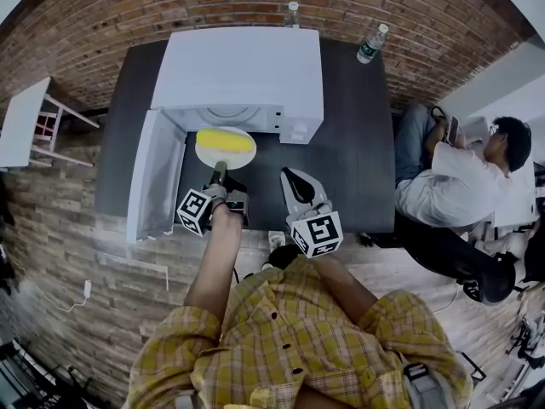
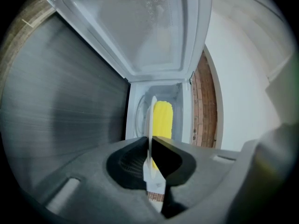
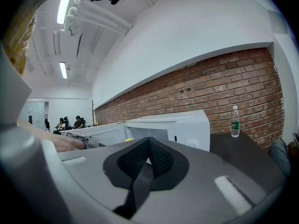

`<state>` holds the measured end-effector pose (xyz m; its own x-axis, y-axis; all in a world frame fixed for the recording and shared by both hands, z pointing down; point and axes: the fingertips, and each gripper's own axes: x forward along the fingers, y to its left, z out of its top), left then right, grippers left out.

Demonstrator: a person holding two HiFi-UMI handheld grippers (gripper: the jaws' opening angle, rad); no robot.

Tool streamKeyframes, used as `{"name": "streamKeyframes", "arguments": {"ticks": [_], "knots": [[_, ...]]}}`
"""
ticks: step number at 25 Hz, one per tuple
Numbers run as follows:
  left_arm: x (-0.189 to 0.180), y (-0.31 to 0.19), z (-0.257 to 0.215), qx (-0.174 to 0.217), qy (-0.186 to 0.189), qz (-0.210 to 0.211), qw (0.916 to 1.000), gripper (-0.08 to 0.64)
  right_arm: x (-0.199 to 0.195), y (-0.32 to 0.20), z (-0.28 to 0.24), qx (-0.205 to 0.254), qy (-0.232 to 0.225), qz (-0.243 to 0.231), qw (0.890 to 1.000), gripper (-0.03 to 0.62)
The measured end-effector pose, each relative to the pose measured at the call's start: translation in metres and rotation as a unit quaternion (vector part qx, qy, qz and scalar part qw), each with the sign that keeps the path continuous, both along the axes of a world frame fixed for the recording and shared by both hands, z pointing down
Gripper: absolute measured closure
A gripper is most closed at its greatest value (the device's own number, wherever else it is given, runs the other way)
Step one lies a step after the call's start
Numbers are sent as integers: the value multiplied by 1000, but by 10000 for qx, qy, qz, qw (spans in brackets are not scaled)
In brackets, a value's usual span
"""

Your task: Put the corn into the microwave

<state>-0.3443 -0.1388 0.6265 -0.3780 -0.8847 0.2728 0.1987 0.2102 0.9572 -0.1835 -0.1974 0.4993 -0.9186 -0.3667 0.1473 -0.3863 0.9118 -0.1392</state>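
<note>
A yellow corn cob lies on a white plate at the mouth of the white microwave, whose door stands swung open to the left. My left gripper is shut on the plate's near rim. In the left gripper view the plate shows edge-on between the jaws, with the corn beyond it and the microwave's cavity straight ahead. My right gripper hovers shut over the dark table to the right of the plate, with nothing in it.
Two water bottles stand at the table's back edge by the brick wall. A person sits to the right of the table. A white side table stands at the far left.
</note>
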Motion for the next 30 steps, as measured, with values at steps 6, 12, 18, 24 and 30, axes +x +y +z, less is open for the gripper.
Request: {"name": "streamKeyframes", "arguments": {"ticks": [6,12,18,24,30], "knots": [[-11,-14,11,-135,-33,5,9999,531,-3,-7,7,-36,21,12,10000,595],[-23,-26,23,-295,-30,-8,9996,531,-3,-12,9,-24,71,59,10000,595],[-34,-38,35,-432,-24,-35,9991,529,-1,-17,11,-21,109,101,9999,595],[-39,-46,44,-560,3,-31,9984,529,-1,-18,11,-24,123,120,9998,595],[-45,-51,53,-664,8,-34,9978,528,-3,-20,14,-21,151,88,9998,595]]}}
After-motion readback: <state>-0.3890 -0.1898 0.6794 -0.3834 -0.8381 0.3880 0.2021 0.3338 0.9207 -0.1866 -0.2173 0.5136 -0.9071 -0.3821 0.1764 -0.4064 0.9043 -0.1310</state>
